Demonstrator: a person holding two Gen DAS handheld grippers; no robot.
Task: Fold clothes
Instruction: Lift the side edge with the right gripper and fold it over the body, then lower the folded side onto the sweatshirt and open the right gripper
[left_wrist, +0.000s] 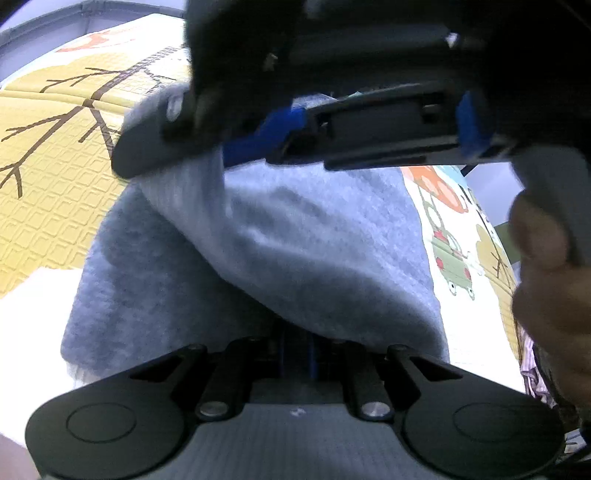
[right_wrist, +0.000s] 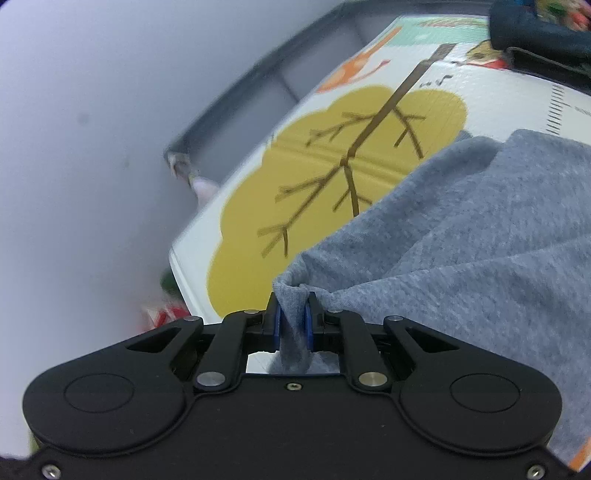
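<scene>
- Right gripper (right_wrist: 291, 321) has its two blue pads (right_wrist: 275, 325) squeezed tight on a bunched edge of the grey garment (right_wrist: 461, 236). The cloth pokes up between the pads and also hangs down behind them.
- From that pinch, the grey garment spreads out to the right side of the right wrist view. It has soft folds and lies over the play mat (right_wrist: 332, 177).
- The play mat has a big yellow tree shape with brown branches, and an orange animal picture farther away. A grey frame (right_wrist: 236, 96) runs along the far side of the mat, next to a pale wall.
- Some small red and green things sit on the floor near the mat's corner, but they are too blurry to name.
- Left gripper (left_wrist: 295, 343) is nearly closed. Its tips are buried under the grey garment (left_wrist: 258, 251), so it seems to be pinching the cloth, but the pinch itself is hidden.
- In the left wrist view the grey cloth fills the middle, lifted up in a soft heap over the mat (left_wrist: 48, 206).
- The other gripper tool crosses the top of that view, black with blue parts, and it is blurry.
- A hand (left_wrist: 546, 266) shows at the right edge, wrapped around a grey handle.
</scene>
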